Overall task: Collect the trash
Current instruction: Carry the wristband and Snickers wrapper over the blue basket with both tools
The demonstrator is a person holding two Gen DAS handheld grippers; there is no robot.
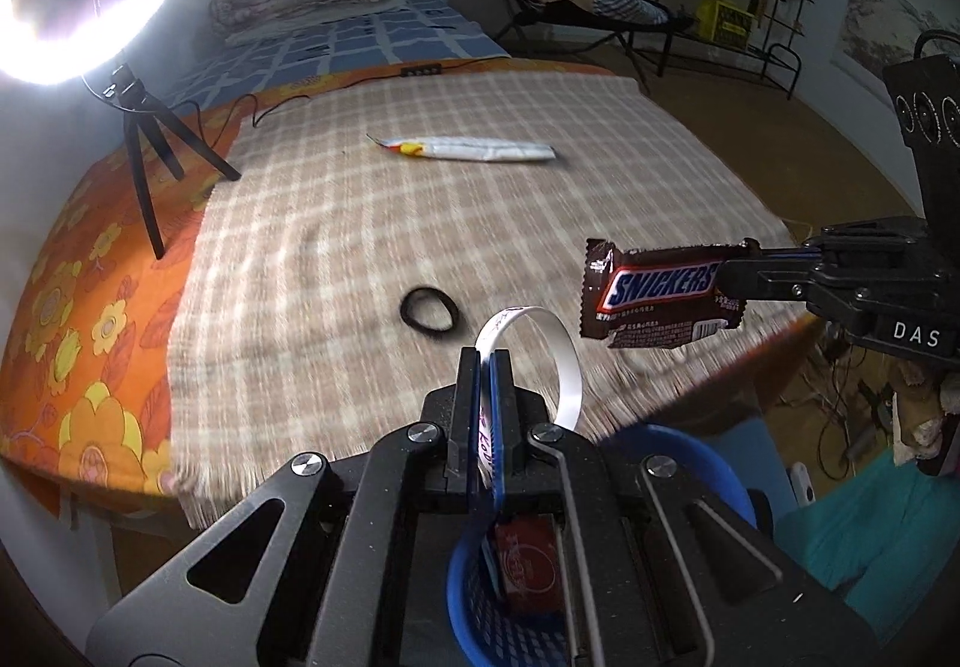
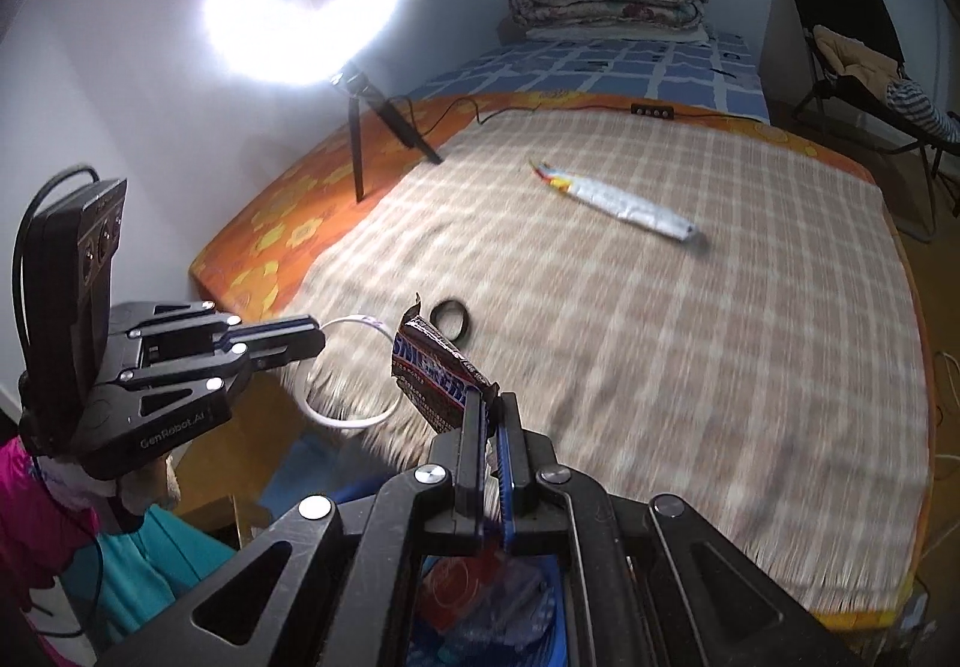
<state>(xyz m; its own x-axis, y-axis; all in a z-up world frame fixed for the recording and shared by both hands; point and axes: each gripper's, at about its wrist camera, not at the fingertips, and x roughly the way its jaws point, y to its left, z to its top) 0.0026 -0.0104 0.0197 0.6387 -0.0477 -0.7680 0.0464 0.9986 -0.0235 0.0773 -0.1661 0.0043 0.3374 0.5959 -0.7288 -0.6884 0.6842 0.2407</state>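
Trash is pinched in both grippers above the blue basket: a white paper strip by the left gripper, a Snickers wrapper by the right gripper.

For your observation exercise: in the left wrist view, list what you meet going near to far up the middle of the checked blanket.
White paper loop in the left tool → black hair tie → crumpled white wrapper → power strip.

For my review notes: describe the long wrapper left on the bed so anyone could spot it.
On the checked blanket covering the bed, look toward the far half, beyond the black hair tie. The crumpled white wrapper lies flat there, alone: long and narrow, with a red and yellow end.
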